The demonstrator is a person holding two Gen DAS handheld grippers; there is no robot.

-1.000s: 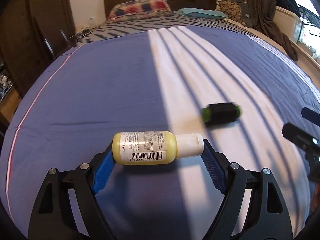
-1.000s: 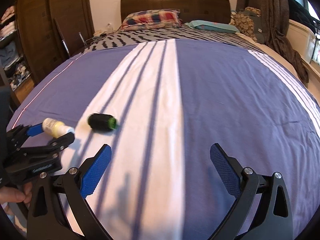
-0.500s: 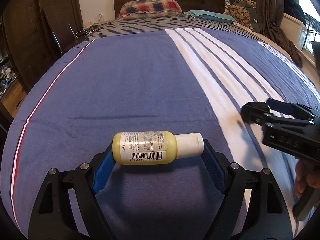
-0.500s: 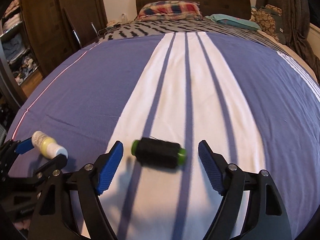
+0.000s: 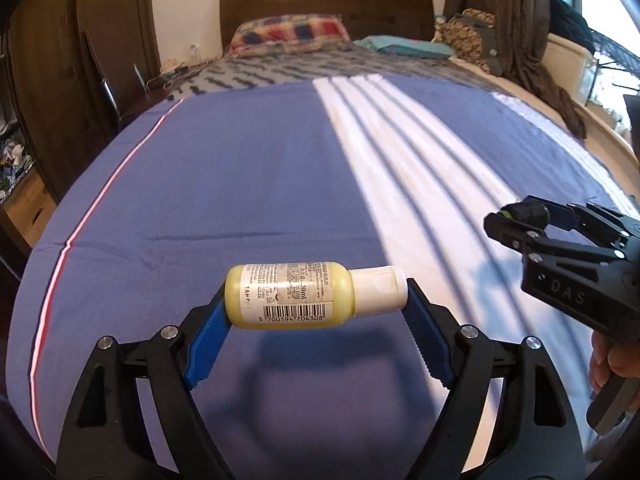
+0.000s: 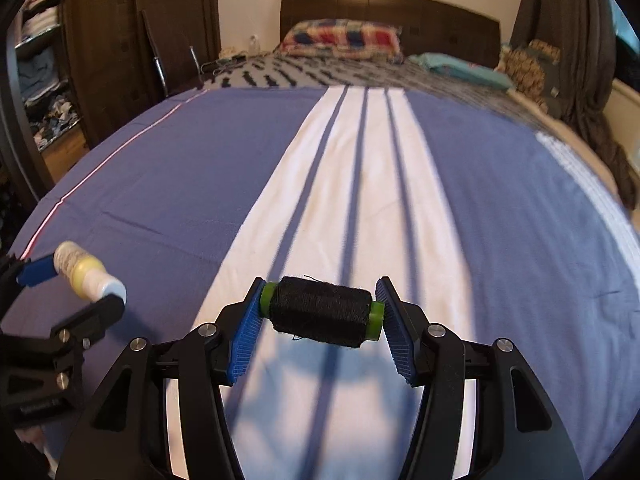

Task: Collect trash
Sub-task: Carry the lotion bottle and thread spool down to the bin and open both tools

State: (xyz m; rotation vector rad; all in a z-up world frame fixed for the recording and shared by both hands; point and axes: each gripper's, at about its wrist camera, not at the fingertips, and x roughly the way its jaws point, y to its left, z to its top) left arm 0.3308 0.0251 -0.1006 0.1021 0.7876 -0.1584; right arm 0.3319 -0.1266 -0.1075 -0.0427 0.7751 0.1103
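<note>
1. The left tool (image 5: 316, 300) clamps a small yellow lotion bottle (image 5: 294, 299) end to end above the bed (image 5: 240, 184); light, rigid, likely slippery.
2. The right tool (image 6: 320, 310) grips a black thread spool (image 6: 320, 311) by its green ends; light, firm.

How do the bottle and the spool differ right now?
The bottle is smooth yellow plastic with a white cap and a barcode label; the spool is wound in black thread with green ends. The bottle sits in the left tool, the spool in the right tool. Both lie crosswise, clamped end to end above the bed.
</note>
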